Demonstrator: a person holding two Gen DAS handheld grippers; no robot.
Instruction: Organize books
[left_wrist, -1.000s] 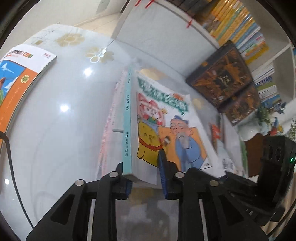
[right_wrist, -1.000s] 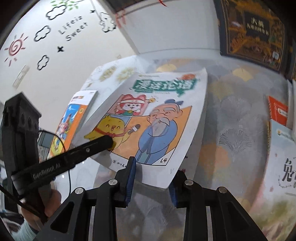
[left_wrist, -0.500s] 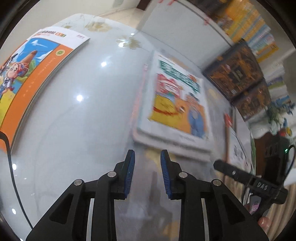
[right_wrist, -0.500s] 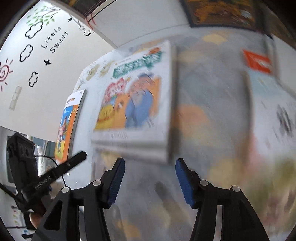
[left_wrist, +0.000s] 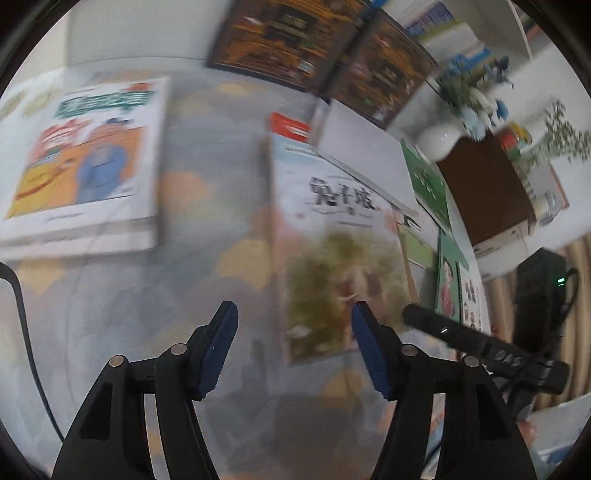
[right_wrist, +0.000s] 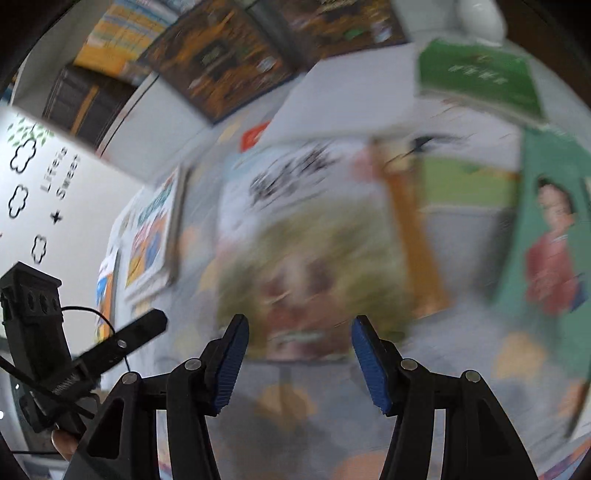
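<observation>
I have both grippers tipped steeply down at the pale, glossy patterned table top (left_wrist: 207, 229), and both views are smeared. My left gripper (left_wrist: 291, 350) has its blue-padded jaws opening, with nothing gripped; only bare table and the near corner of a book show between them. That book, a large white paperback with black brush lettering and a blurred green-brown picture (left_wrist: 340, 236), lies flat just ahead of the right jaw. The white cartoon-cover book with a blue-robed old man (left_wrist: 85, 162), on top of a flat stack, lies well off beyond the left jaw.

My right gripper (right_wrist: 297, 354) holds its jaws moderately apart and empty, the same brush-lettered book's near edge just ahead of the gap. A green-covered book showing a figure in red (right_wrist: 546, 258), I think another paperback, lies beyond the right jaw.
</observation>
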